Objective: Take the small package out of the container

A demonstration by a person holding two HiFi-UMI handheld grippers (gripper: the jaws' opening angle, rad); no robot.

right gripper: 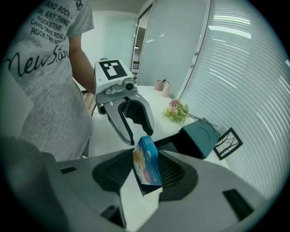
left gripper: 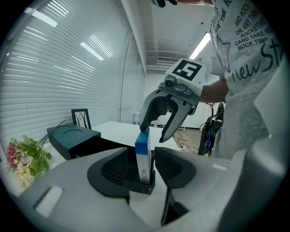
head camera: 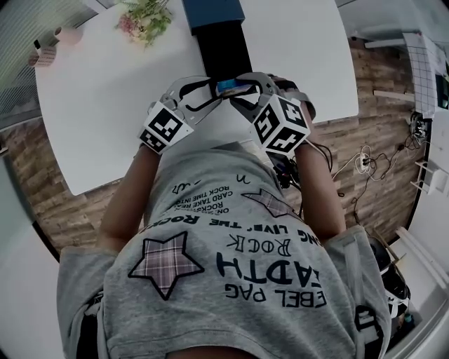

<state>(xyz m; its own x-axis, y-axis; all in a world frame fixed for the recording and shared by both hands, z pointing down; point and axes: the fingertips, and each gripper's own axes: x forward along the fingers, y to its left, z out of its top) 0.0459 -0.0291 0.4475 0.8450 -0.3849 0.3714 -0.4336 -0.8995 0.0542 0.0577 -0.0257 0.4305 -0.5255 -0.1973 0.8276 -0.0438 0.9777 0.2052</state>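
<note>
A white desk [head camera: 105, 91] spreads out below the person, whose grey printed shirt [head camera: 231, 280] fills the lower half of the head view. On the far side of the desk sits the dark teal container [head camera: 212, 14], with a bunch of flowers [head camera: 144, 19] to its left in that view. The two claws meet above the desk, close in front of the person, tips facing each other. The right claw [head camera: 238, 90] is clenched on the small package [right gripper: 147, 165], which leans between its pads. The left claw [head camera: 216, 95] is released. Its pads stand on either side of the same package, with a slim gap at each face. The package is blue, held in the air near the container but outside it.
</note>
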